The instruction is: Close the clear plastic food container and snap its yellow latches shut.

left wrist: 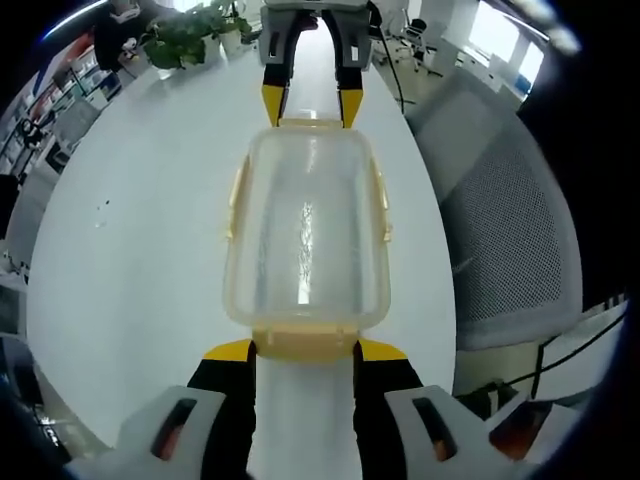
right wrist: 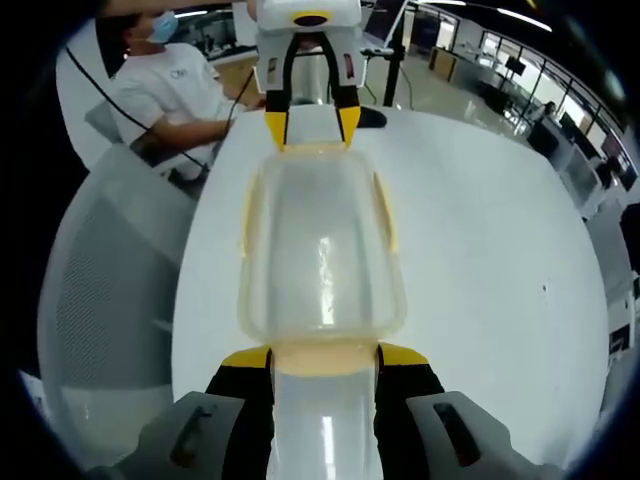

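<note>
The clear plastic container [left wrist: 305,230] lies lengthwise on the white table [left wrist: 130,260] with its lid on top. Yellow latches [left wrist: 381,205] run along both long sides and stand slightly off the walls. My left gripper [left wrist: 306,350] is open, its yellow-tipped jaws standing either side of the near end latch [left wrist: 305,343]. My right gripper [left wrist: 311,105] is at the far end, also open. In the right gripper view the container [right wrist: 320,250] reaches from my right gripper [right wrist: 325,357] to the left gripper [right wrist: 308,120], with an end latch [right wrist: 325,355] between my jaws.
A grey mesh office chair [left wrist: 510,230] stands by the table's edge and also shows as the chair [right wrist: 110,270]. A potted plant [left wrist: 185,35] sits at the table's far end. A seated person [right wrist: 170,90] is behind the table [right wrist: 500,250].
</note>
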`<state>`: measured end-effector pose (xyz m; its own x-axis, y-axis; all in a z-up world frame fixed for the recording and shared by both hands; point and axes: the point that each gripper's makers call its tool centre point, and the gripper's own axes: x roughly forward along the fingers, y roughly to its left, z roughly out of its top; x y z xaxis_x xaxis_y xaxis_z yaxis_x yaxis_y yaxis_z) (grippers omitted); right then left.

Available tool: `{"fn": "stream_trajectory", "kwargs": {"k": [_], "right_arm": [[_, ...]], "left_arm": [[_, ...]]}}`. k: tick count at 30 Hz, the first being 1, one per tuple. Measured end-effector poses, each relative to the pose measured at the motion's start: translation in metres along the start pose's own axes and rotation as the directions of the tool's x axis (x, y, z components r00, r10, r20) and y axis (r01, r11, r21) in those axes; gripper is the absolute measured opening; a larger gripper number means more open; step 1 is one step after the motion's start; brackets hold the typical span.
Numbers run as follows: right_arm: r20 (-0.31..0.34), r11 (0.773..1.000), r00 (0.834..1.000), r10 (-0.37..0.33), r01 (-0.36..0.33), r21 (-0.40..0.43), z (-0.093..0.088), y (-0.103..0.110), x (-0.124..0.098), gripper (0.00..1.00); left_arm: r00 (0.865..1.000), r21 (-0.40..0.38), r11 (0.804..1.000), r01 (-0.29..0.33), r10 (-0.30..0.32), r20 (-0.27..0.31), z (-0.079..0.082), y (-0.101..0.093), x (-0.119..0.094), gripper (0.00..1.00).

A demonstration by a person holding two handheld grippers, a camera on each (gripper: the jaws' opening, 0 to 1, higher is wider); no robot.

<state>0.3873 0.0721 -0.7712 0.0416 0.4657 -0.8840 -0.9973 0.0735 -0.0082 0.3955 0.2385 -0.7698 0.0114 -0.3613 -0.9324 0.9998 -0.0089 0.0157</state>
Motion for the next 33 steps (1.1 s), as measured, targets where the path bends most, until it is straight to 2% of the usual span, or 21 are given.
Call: {"fn": "stream_trajectory", "kwargs": {"k": [19, 33], "right_arm": [[-0.009, 1.000, 1.000, 0.003, -0.003, -0.001, -0.034, 0.003, -0.015, 0.37], [-0.008, 1.000, 1.000, 0.003, -0.003, 0.011, -0.052, 0.005, -0.022, 0.37]], "left_arm": [[1.000, 0.000, 1.000, 0.003, -0.003, -0.002, 0.035, -0.006, 0.015, 0.36], [1.000, 0.006, 1.000, 0.006, -0.006, -0.009, 0.052, -0.007, 0.023, 0.36]]}}
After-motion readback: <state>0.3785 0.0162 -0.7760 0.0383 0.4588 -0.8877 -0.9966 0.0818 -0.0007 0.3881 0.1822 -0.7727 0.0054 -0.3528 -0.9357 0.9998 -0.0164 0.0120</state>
